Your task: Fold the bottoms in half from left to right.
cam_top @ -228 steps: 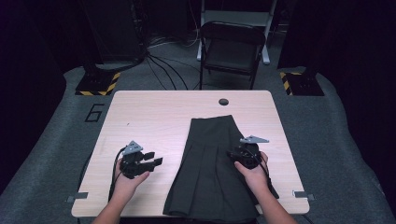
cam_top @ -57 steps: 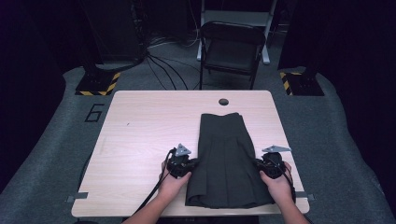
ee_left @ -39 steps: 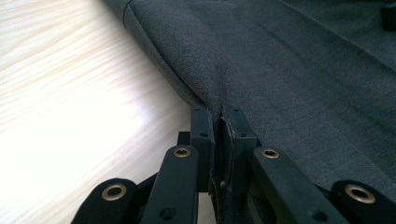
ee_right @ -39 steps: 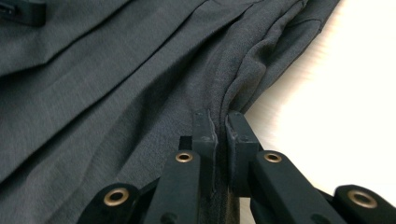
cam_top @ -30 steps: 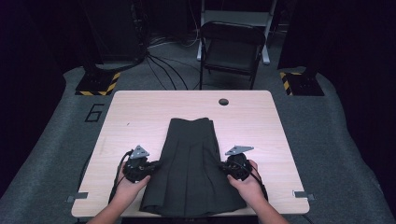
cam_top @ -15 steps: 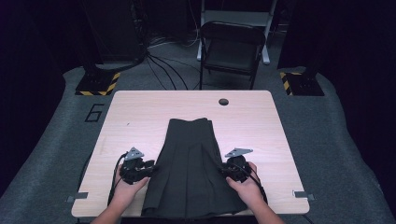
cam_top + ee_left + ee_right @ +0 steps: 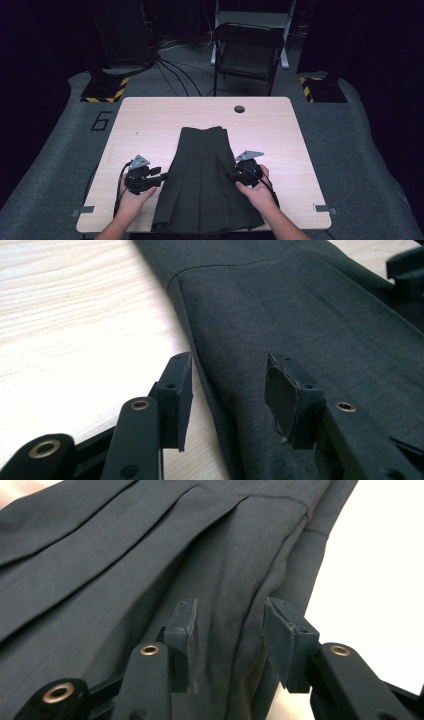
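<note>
A dark grey pleated skirt [image 7: 202, 180] lies flat along the middle of the wooden table [image 7: 145, 120], waistband at the far end and hem at the front edge. My left gripper [image 7: 161, 176] sits at the skirt's left side. It is open [image 7: 227, 375], and the skirt's left edge [image 7: 210, 390] runs between the jaws. My right gripper [image 7: 233, 173] sits at the skirt's right side, also open [image 7: 230, 617], with a raised fold of the skirt's right edge [image 7: 235, 595] between its jaws. The right gripper's black body [image 7: 407, 270] lies across the cloth in the left gripper view.
A round cable hole [image 7: 239, 108] is near the table's far edge. A black folding chair [image 7: 247, 52] stands behind the table. Bare wood lies left and right of the skirt. Tape marks [image 7: 322, 207] sit at the front corners.
Since about two seconds ago the skirt and both grippers have shifted left, from the table's right half to its middle. Over the last half second the hands barely moved.
</note>
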The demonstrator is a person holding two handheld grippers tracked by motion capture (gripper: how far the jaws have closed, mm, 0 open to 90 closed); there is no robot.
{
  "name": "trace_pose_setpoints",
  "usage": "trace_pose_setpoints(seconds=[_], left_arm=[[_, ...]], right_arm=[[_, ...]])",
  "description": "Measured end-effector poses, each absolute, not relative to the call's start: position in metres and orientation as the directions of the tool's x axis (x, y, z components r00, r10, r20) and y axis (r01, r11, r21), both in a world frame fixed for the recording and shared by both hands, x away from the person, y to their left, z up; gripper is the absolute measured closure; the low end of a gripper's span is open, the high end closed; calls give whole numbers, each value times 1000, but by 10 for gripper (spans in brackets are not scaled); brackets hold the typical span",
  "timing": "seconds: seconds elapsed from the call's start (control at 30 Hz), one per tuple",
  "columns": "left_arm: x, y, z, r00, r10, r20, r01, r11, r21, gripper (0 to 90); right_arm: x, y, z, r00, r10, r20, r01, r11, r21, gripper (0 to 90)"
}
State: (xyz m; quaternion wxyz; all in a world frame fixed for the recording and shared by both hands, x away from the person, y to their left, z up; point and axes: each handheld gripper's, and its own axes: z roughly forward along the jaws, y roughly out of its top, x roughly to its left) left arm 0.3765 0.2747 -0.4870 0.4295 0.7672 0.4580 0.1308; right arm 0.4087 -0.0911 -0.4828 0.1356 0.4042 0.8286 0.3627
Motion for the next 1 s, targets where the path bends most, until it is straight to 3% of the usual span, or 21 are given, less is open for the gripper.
trace_pose_setpoints(seconds=[0.17,0.37,0.57,0.6,0.63,0.87,1.0], left_arm=[[376,276,-485,544,817,-193,587,-206,783,530],[375,275,-486,542,823,-173,575,-212,790,526],[375,276,-486,542,822,-174,577,-213,789,521],[375,276,-486,542,822,-174,577,-213,789,520],[374,275,-486,542,822,-174,578,-215,787,518],[373,265,-491,576,805,-141,578,-279,767,500],[374,260,-493,591,796,-133,579,-303,756,494]], right_arm=[[438,-86,-485,-572,807,145,623,313,717,530],[461,-76,-487,-549,829,104,625,324,710,533],[469,-69,-499,-547,830,106,660,350,665,723],[469,-69,-499,-547,830,106,660,350,665,723],[468,-68,-499,-554,828,87,644,360,676,796],[460,-67,-486,-565,824,41,584,364,726,813],[461,-71,-493,-544,837,48,613,358,704,800]])
